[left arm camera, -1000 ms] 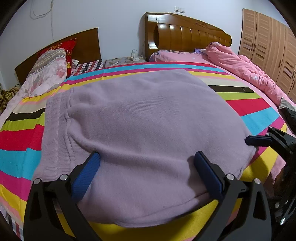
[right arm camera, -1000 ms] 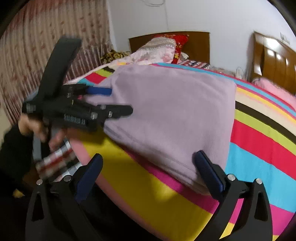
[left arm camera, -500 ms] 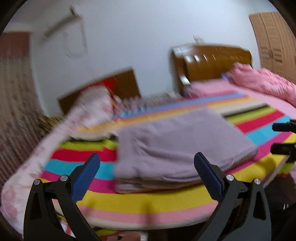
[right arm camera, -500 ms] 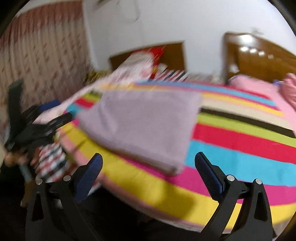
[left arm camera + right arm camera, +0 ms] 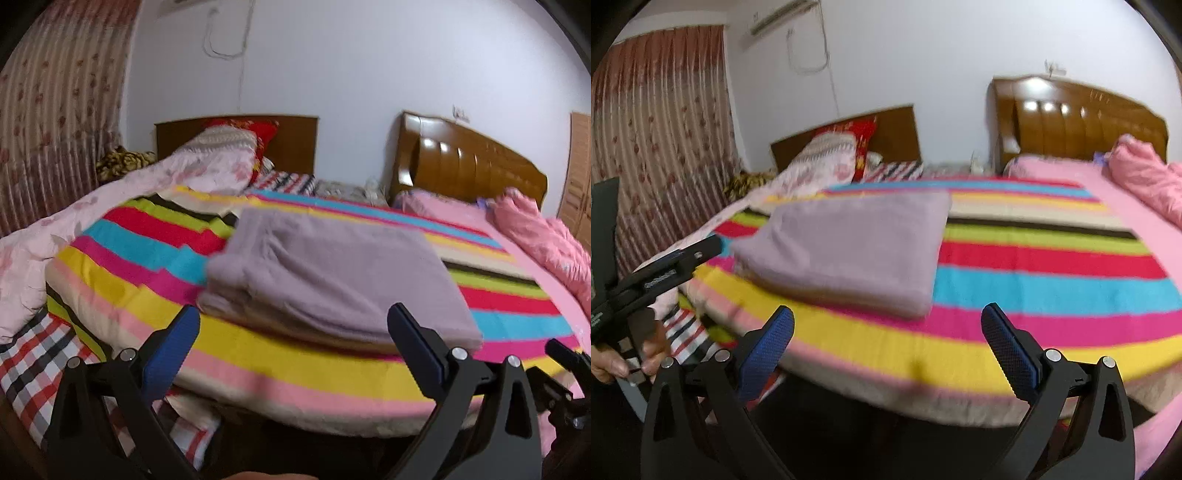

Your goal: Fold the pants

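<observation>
Two tongs, both empty. My left tongs (image 5: 293,332) stand spread wide, blue pads well apart, nothing between them, hanging off the near edge of the bed (image 5: 295,373) and apart from the cloth. My right tongs (image 5: 886,332) are likewise spread, nothing held, also short of the bed edge.

The pants (image 5: 332,280) lie on the striped blanket (image 5: 147,258) near the near-left corner of the bed, as a compact lilac rectangle, several layers stacked; layer edges show along the near side in the left wrist view. In the right wrist view the pants (image 5: 849,251) sit left of centre, well apart from the pink quilt (image 5: 1145,177) at the far right.

Handling, my judgement:
- Matl looks like thick fleece or knit: soft, limp, light. No stiffness; any unsupported part will sag.
- Surface fuzzy, so grip should be good, slip risk low.
- Not fragile. Main risk is peeling off the top layer only and undoing the stack.

Where to take hold, if another fold or a lift is reqd:
- Pinch through all layers at the two near corners, one tongs per corner.
- Close on the folded edge, not the loose edges.
- Keep both tongs level, else the stack shears.

Fold looks approx. complete from here; shape is square, edges fairly even. Far side detail is blurred.
</observation>
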Available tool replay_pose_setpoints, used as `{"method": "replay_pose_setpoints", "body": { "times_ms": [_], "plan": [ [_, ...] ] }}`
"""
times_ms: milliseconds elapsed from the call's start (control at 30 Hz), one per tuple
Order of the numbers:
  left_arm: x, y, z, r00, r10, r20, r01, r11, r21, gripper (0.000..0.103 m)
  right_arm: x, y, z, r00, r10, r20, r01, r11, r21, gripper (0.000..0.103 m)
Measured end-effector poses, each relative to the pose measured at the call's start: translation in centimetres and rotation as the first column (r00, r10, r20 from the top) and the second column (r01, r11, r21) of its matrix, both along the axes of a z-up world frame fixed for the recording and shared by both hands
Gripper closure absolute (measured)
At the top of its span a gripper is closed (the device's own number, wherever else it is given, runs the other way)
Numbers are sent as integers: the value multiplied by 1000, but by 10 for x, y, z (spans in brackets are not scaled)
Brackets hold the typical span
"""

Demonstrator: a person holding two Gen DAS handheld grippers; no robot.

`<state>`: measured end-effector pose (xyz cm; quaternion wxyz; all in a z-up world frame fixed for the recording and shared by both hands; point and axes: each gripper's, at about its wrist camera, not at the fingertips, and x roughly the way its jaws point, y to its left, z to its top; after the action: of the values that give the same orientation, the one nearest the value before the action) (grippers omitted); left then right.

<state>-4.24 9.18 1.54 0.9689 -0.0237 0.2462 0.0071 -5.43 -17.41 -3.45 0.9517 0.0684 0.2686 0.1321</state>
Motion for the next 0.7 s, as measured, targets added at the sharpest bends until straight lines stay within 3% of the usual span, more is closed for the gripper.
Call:
{"method": "replay_pose_setpoints", "body": {
  "times_ms": [100,167,700],
  "plan": [
    [-4,-18,-4,999,-54,-2,54,995,89,2,-3,-5,4,1000,-12,27,12,1000,9,5],
    [-9,-23,-4,998,-65,12,63,992,108,2,-4,-6,4,999,-16,33,16,1000,13,5],
    [-13,-32,-6,997,-79,24,75,990,123,2,-11,-10,6,998,-42,56,41,999,32,5]
  ]
}}
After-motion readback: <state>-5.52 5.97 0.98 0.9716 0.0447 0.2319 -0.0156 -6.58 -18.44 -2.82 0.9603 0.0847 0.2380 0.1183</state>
